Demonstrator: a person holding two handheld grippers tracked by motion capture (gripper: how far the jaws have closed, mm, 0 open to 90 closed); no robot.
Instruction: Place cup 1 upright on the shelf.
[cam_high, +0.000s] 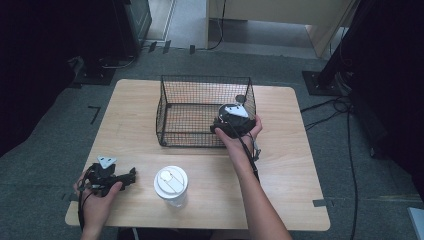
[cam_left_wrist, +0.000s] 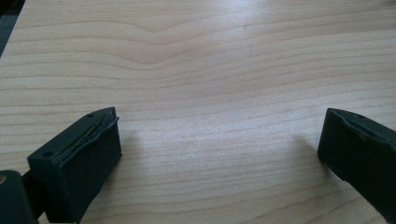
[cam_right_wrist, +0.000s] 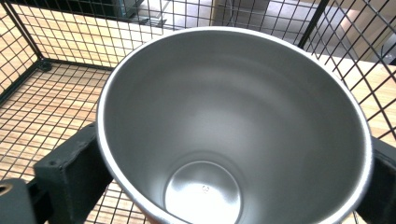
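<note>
High view: right hand over basket.

Table: a light wooden rectangular tabletop with rounded corners stood on the floor, its grain running side to side.
Floor: grey carpet lay all round the table.
Cables: thin black cables trailed over the carpet, right of the table.
Tape: a black tape mark sat on the carpet by the table's left edge.
Stand: a black flat base plate lay beyond the far right corner.
Furniture: a pale wooden panel stood at the far end.
</note>
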